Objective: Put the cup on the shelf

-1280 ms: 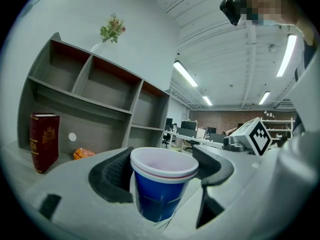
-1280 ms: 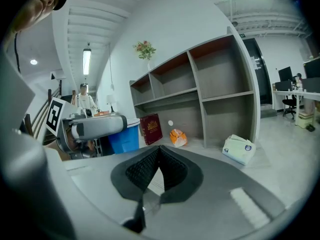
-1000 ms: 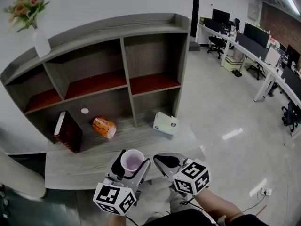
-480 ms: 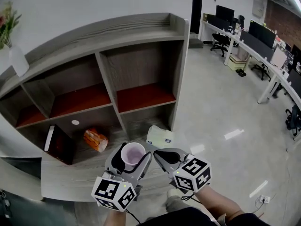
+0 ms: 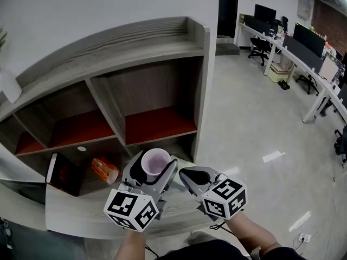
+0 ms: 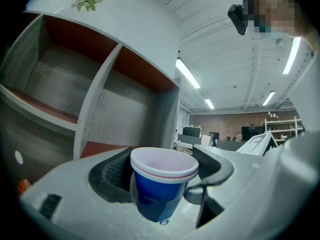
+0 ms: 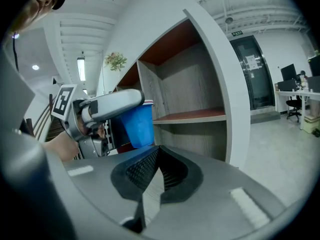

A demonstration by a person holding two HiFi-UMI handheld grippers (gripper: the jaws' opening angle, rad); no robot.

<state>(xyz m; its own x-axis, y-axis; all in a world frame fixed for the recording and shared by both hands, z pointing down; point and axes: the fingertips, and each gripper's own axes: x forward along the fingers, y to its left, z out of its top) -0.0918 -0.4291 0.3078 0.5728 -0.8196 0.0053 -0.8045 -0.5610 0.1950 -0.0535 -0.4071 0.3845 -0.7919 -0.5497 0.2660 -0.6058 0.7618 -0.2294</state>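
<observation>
A blue cup (image 5: 155, 161) with a white inside and a red line under its rim stands upright between the pads of my left gripper (image 5: 154, 166), which is shut on it. In the left gripper view the cup (image 6: 161, 191) fills the gap between the jaws of the left gripper (image 6: 162, 173). The grey wooden shelf (image 5: 201, 64) with red-brown boards is straight ahead, and its right-hand board (image 5: 160, 124) lies just beyond the cup. My right gripper (image 5: 191, 175) hangs beside it on the right, shut and empty. From the right gripper (image 7: 155, 153) view the cup (image 7: 137, 125) shows at the left.
On the shelf's low base sit a dark red book (image 5: 62, 173), an orange packet (image 5: 104, 169) and a small white disc (image 5: 81, 149). A white vase (image 5: 8, 85) stands on top at the far left. Office desks and chairs (image 5: 320, 64) line the room at the right, across pale floor.
Both grippers and the cup have come closer to the shelf and a little higher. The view has shifted, so the shelf's right-hand compartments now stand right behind the cup.
</observation>
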